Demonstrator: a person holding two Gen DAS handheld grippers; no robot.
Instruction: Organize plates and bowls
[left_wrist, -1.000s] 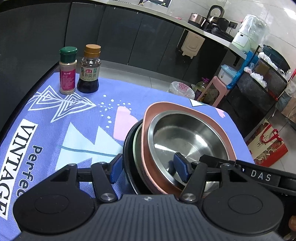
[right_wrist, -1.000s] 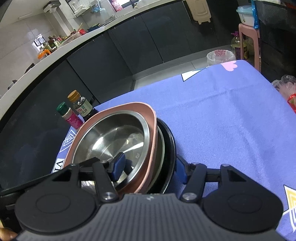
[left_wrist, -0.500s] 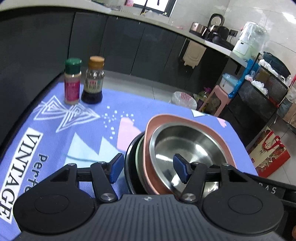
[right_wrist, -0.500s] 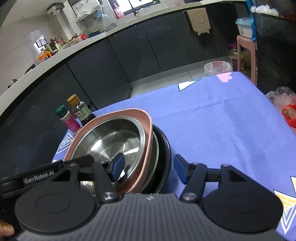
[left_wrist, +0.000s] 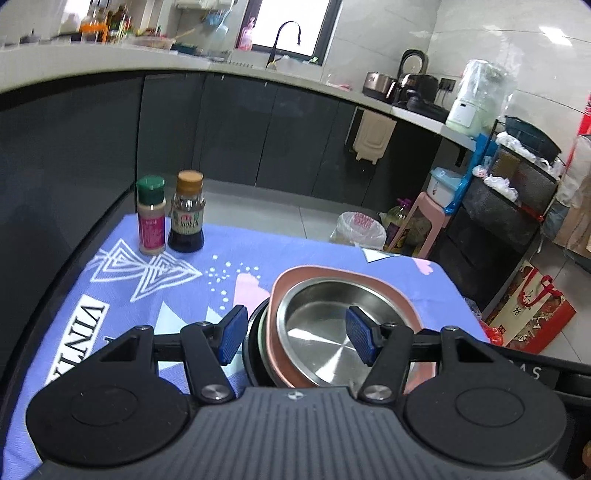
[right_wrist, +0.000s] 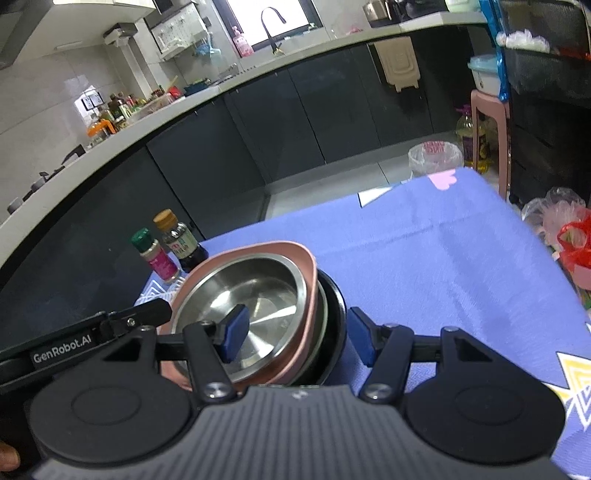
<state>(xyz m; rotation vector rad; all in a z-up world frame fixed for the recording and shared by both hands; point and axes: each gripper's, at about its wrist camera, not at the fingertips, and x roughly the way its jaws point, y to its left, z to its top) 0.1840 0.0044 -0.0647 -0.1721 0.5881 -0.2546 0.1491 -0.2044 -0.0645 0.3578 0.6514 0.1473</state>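
Note:
A stack of dishes stands on the purple tablecloth: a steel bowl (left_wrist: 325, 332) nested in a pink squarish plate (left_wrist: 399, 295), over a pale green dish and a black bowl (left_wrist: 253, 354). My left gripper (left_wrist: 295, 334) is open and straddles the stack's left rim, one pad inside the steel bowl, one outside the black bowl. My right gripper (right_wrist: 295, 338) is open and straddles the right rim of the same stack; the steel bowl (right_wrist: 266, 295), the pink plate (right_wrist: 306, 258) and the black bowl (right_wrist: 336, 317) show there. Whether the pads touch the dishes is unclear.
A spice jar (left_wrist: 150, 216) and a soy sauce bottle (left_wrist: 187, 212) stand at the table's far left corner. Beyond the table's far edge are dark cabinets, a bin with a white bag (left_wrist: 356, 229) and a pink stool (left_wrist: 421, 221). A red bag (left_wrist: 532, 310) sits on the floor at right.
Both grippers have tilted up and drawn back a little, so more of the kitchen shows. The stack has not moved on the cloth, and both grippers stay open astride its rims.

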